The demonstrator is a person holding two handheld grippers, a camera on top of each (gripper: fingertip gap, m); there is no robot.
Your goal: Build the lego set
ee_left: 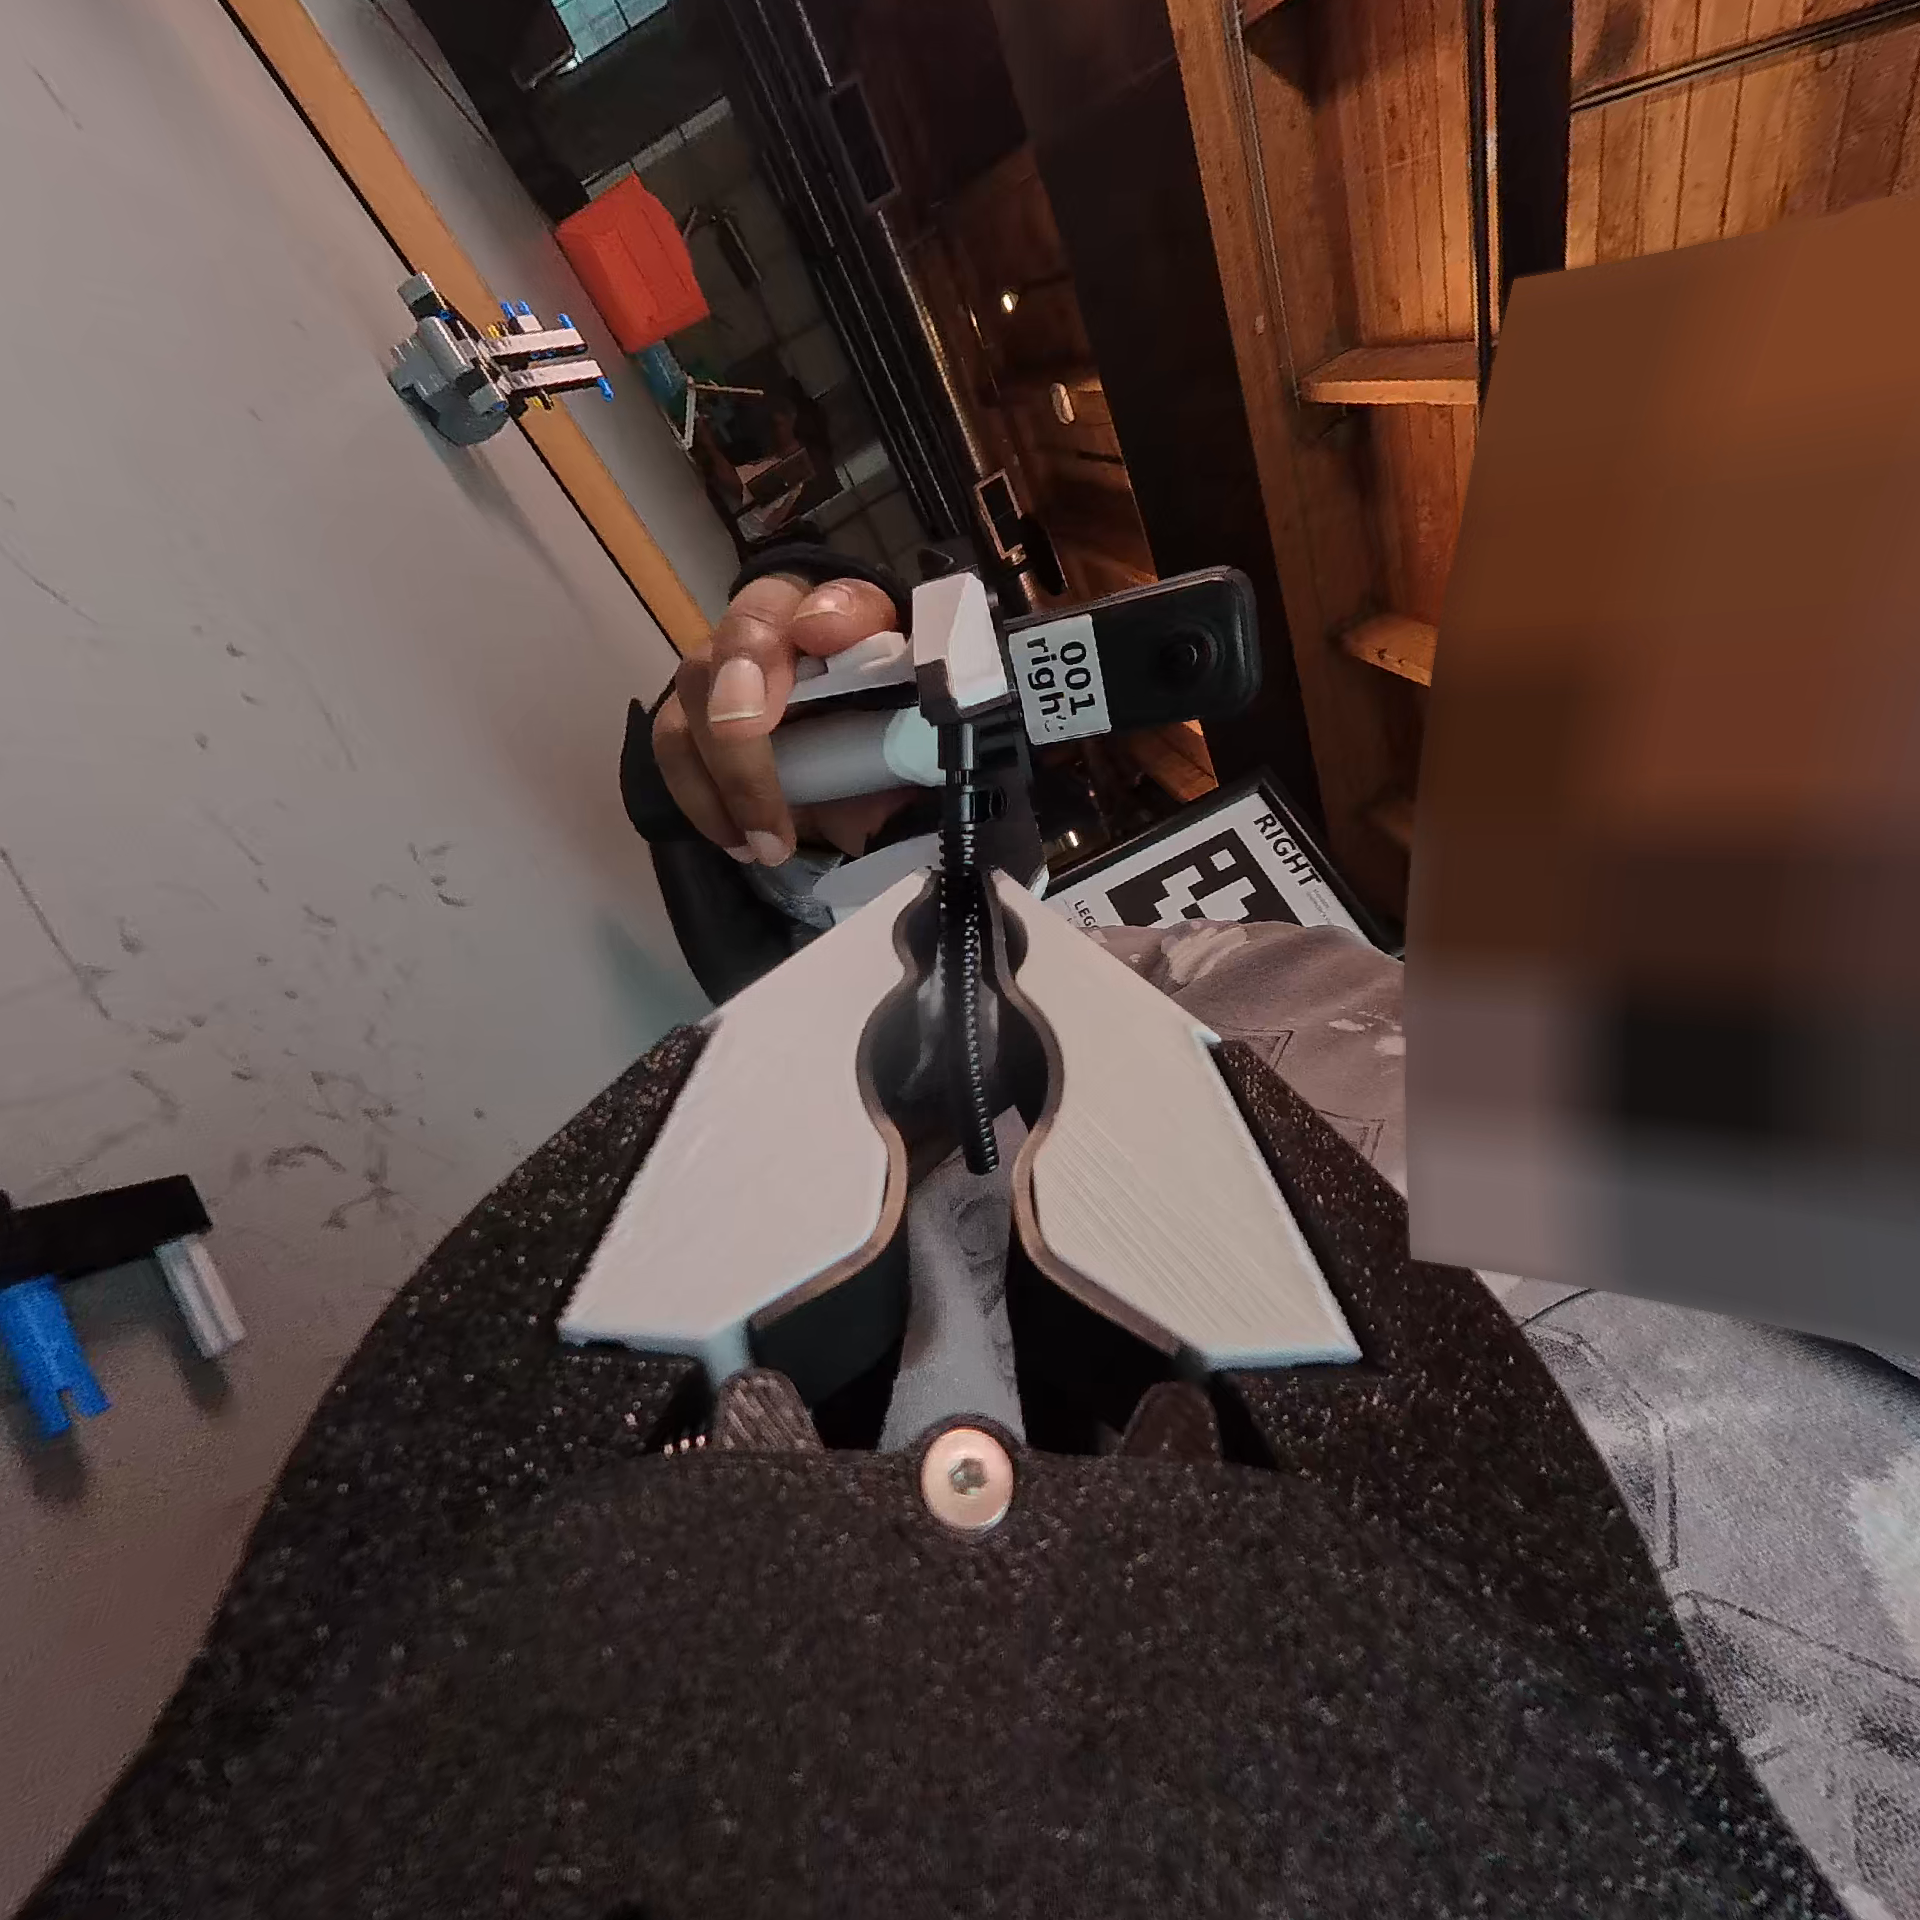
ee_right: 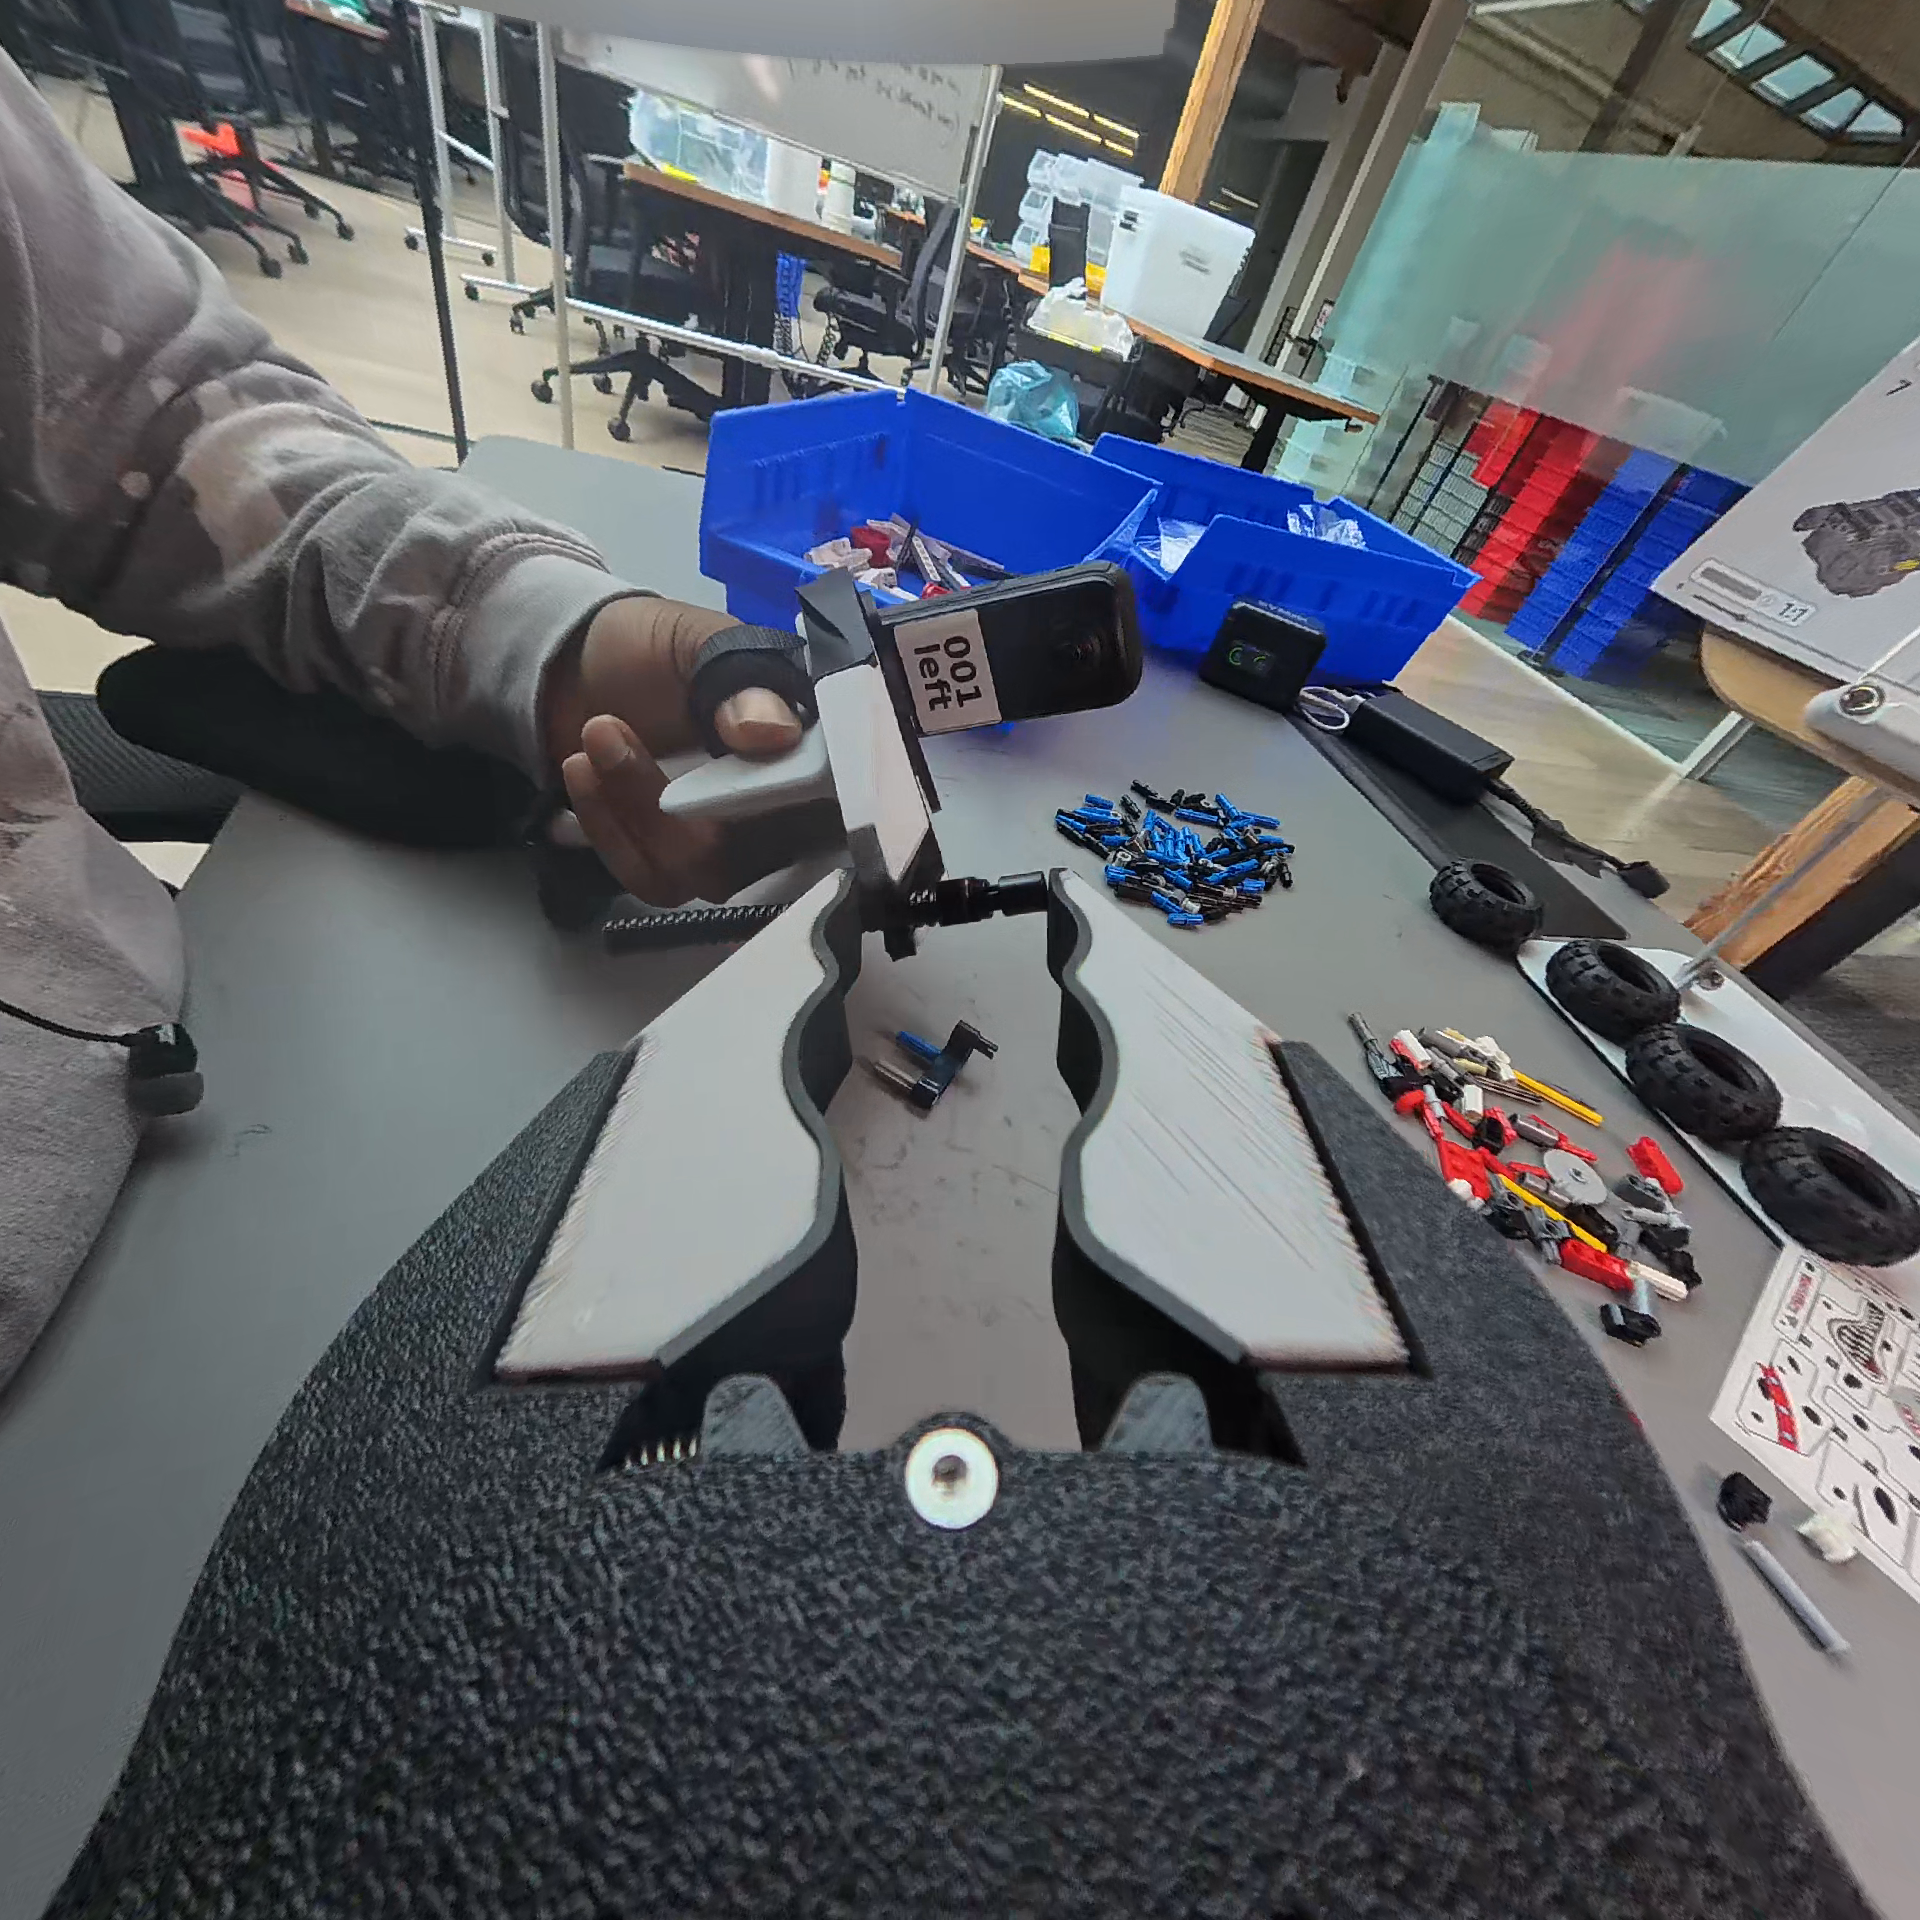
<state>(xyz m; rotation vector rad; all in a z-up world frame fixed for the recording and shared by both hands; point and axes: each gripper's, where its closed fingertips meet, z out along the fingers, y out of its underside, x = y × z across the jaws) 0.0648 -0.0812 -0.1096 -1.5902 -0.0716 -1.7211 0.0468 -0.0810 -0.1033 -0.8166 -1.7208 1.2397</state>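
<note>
Open-plan lab or workshop office, seen from a grey work table (ee_right: 436,1039).

Behind the table stand long wooden-topped desks (ee_right: 1226,353) with black wheeled office chairs (ee_right: 623,364) on a pale floor, a whiteboard (ee_right: 831,104) on metal legs, and clear storage boxes (ee_right: 1174,260) stacked on a desk. Blue parts bins (ee_right: 935,488) sit on the table, and more red and blue bins (ee_right: 1590,520) are stacked behind a frosted glass partition (ee_right: 1610,291). Timber posts (ee_right: 1210,94) and plank-lined walls (ee_left: 1714,135) frame the room. Sorted small plastic parts (ee_right: 1174,852) and black rubber tyres (ee_right: 1704,1081) lie out on the table.
</note>
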